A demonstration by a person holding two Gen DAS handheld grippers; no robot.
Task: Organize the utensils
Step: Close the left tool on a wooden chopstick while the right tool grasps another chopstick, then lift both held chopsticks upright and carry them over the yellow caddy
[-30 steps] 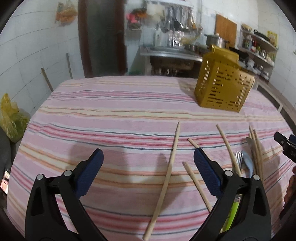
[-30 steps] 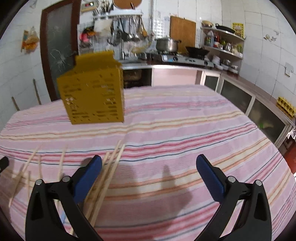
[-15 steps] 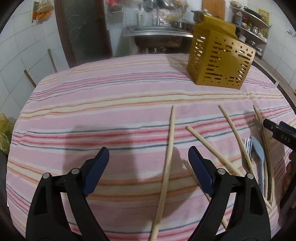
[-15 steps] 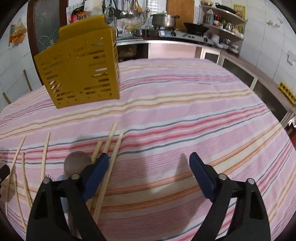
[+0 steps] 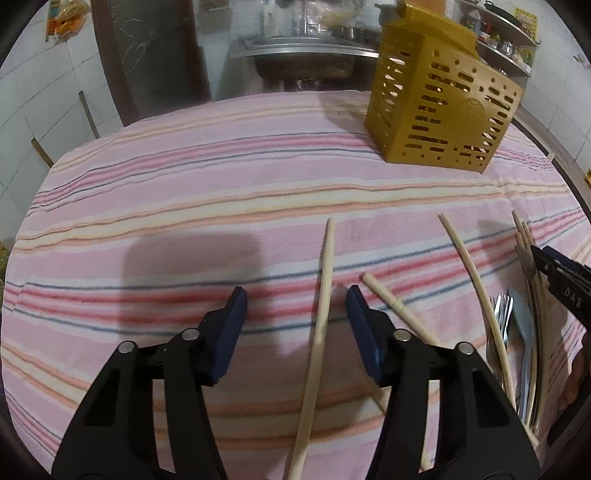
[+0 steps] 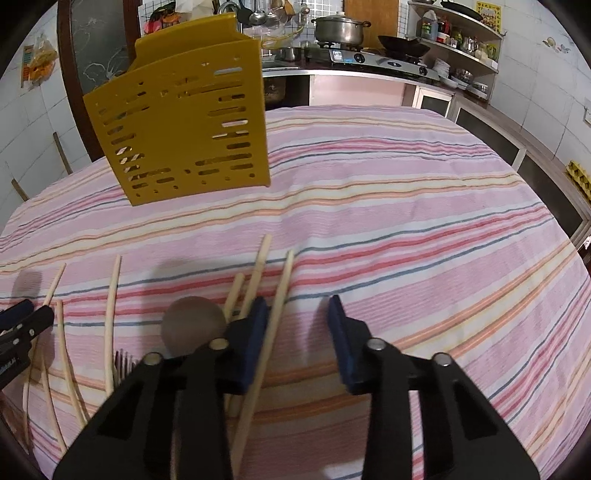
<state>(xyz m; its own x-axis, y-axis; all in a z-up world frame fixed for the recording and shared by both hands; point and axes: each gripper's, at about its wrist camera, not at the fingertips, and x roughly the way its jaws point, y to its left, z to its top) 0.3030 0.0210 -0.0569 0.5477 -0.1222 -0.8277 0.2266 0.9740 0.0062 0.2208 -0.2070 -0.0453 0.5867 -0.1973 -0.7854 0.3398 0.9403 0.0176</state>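
Note:
A yellow perforated utensil holder (image 5: 439, 107) stands on the striped tablecloth at the far right; it also shows in the right wrist view (image 6: 184, 129). Several wooden chopsticks lie loose on the cloth. My left gripper (image 5: 295, 317) is open, low over the cloth, with one long chopstick (image 5: 319, 332) lying between its jaws. My right gripper (image 6: 295, 325) is open, with a chopstick (image 6: 269, 332) just inside its left jaw. A wooden spoon (image 6: 194, 325) and a fork (image 5: 500, 317) lie among the chopsticks.
The table (image 6: 406, 206) carries a pink striped cloth. A steel sink (image 5: 303, 48) and a dark door (image 5: 147, 55) stand behind it. A stove with a pot (image 6: 340, 29) and shelves (image 6: 461, 40) stand at the back right. The table edge falls off at right.
Both grippers have dropped lower and moved forward over the chopsticks. Both pairs of jaws have narrowed from wide open to part open.

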